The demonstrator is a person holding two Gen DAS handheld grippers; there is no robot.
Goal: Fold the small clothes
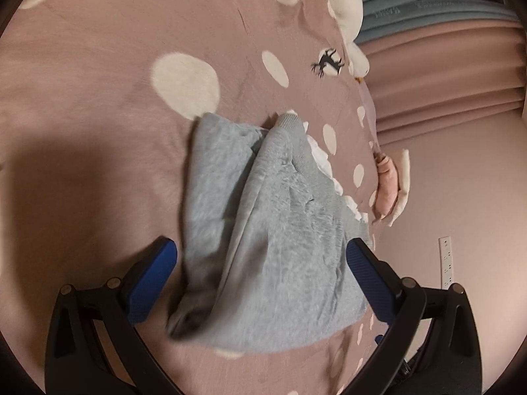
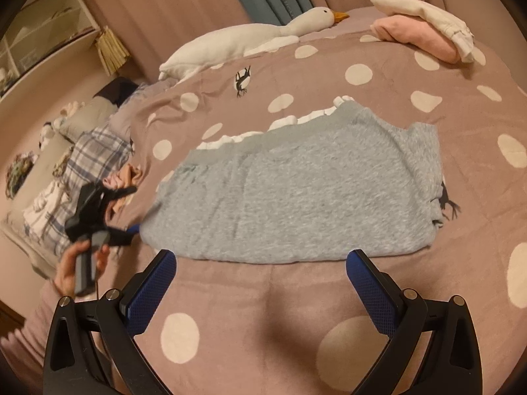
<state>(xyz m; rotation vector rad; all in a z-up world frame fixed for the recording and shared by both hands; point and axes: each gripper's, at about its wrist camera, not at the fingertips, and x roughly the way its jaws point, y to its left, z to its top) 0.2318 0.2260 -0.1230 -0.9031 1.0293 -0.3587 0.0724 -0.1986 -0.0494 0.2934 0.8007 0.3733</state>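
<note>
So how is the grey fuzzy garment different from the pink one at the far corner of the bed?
The grey garment lies spread wide mid-bed, nothing on top; the pink garment is a compact folded bundle with a white folded piece resting on it. The grey one shows a white ruffled trim; the pink shows none. Both sit on the dotted bedspread.

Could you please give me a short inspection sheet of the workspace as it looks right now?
Surface: bed cover, mauve with white dots.
Job's things: grey fleece garment lying flat, partly folded, white frill along its far edge.
Clutter: goose toy; pink and white folded stack; plaid cloth at bed edge.
Grippers: left gripper open, over the garment; right gripper open, empty, just short of the garment.
Cables: nothing seen clearly.
Surroundings: curtains; wall power strip.
</note>
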